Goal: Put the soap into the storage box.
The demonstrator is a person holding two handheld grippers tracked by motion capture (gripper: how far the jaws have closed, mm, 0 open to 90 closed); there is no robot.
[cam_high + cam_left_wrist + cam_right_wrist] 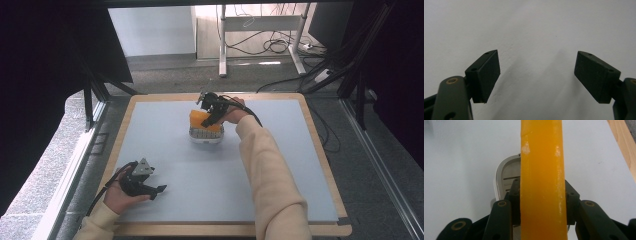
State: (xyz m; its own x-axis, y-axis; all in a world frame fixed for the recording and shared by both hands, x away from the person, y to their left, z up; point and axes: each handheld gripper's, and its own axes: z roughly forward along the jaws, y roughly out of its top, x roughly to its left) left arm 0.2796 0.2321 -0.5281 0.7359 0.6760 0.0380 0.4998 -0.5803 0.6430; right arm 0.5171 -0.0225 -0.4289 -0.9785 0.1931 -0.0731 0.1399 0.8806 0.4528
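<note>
Progress looks to be about midway: the orange block (204, 120) is already lifted and clamped in the right gripper (209, 120), and it hangs just over the white base (205, 135) near the far middle of the table (280, 200). What I judge is left is the setting-down — lowering the block onto or into the base, letting go and drawing the hand back. Whether the block already touches the base I cannot tell from the high view; the two overlap there.

In the right gripper view the block (543, 182) stands as a tall orange slab running up between the jaws, and both pads press on its flat sides, so the grip is firm and the jaws stand only as far apart as the block is thick. Behind it, low and to the left, a curved edge of the base (506, 176) peeks out, with a slotted inner face.

The left gripper (150, 187) rests at the near left of the table, well apart from the block and base. Its pads (486, 75) stand wide apart with nothing between them — only bare grey surface ahead. It takes no part in the work at this moment.
</note>
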